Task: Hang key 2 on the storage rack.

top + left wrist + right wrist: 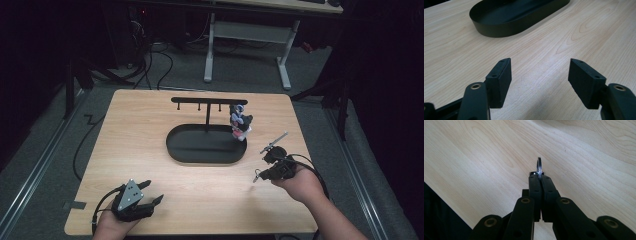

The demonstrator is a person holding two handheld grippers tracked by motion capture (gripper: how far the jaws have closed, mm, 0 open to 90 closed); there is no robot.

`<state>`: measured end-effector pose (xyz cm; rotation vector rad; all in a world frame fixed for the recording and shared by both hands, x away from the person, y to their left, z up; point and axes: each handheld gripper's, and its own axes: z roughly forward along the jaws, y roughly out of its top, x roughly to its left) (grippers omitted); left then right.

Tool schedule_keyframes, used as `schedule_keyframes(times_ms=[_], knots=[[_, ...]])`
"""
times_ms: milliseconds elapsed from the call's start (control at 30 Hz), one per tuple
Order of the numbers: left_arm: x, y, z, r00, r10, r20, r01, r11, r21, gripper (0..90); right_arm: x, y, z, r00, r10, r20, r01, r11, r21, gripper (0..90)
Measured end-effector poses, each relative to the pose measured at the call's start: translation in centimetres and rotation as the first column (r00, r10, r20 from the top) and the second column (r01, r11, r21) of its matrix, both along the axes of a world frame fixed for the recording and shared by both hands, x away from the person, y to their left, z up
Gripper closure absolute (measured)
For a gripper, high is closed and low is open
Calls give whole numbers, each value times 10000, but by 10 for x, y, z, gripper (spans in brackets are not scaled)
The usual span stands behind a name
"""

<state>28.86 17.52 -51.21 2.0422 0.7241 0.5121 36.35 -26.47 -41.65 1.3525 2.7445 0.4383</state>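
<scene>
Right hand-held gripper (539, 176) pinches a key ring (539, 166); hook rack (209, 101) lies ahead-left. Left hand-held gripper (540, 75) wide, empty.

A thin silver metal ring (539, 167), seen edge-on and standing upright, is pinched at its lower part between the closed jaws of the right gripper (539, 177), held just above the light wooden table (486, 157) near its right front area.

Left gripper (540, 82) jaws spread wide, right gripper (539, 173) jaws pinched together
</scene>
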Motion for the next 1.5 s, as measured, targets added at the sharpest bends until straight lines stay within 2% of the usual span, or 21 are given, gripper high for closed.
schedule_keyframes(times_ms=[200, 300, 567, 833, 900, 1267, 1500], knots=[[0, 0, 0, 10000, 6, 8, -6, 10000, 28, 358, 4, 5, 10, 10000, 82, 47, -82, 10000, 55, 892], [0, 1, 0, 10000, 52, 28, -52, 10000, -29, 358, 5, 8, 14, 10000, -66, -74, 67, 9999, 86, 892], [0, 2, 0, 10000, 78, -7, -78, 9999, -73, 358, 12, 14, 20, 10000, -20, -58, 21, 9999, 119, 892], [0, 3, 0, 9999, 94, -41, -94, 9999, -93, 358, 23, 25, 32, 9998, 203, 6, -203, 9998, 15, 893], [0, 3, 0, 9999, 101, -43, -102, 9999, -79, 358, 29, 30, 38, 9996, 289, 39, -289, 9996, 16, 893], [0, 4, -1, 9999, 146, -16, -146, 9998, -135, 358, 48, 50, 46, 9994, 357, 4, -357, 9993, 133, 892], [0, 4, -1, 9999, 105, -43, -106, 9999, -58, 358, 66, 64, 56, 9986, 520, 90, -523, 9981, 322, 892]])
